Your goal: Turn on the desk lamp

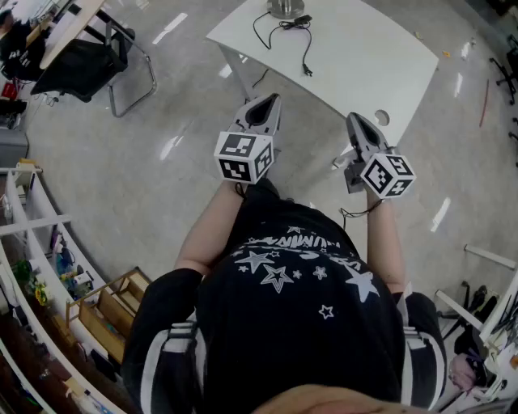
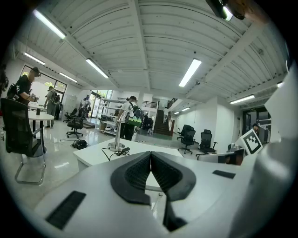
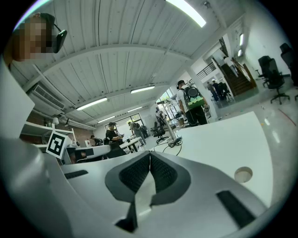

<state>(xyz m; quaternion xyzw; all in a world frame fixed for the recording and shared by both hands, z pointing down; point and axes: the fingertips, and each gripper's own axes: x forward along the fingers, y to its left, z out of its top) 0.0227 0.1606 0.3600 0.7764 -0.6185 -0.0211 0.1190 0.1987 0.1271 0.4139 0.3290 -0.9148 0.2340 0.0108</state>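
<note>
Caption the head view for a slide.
Left gripper and right gripper, both shut, face a white desk bearing the lamp base.

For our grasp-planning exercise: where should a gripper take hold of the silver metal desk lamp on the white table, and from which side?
Likely the silver metal desk lamp's slim upright stem, just above its round base: it is narrow enough for the jaws. Come level from the near side, over the white table, above the black cord.

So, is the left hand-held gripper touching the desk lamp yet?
Apart. The head view shows the left hand-held gripper over the floor, short of the white desk, with the desk lamp at its far edge.
</note>
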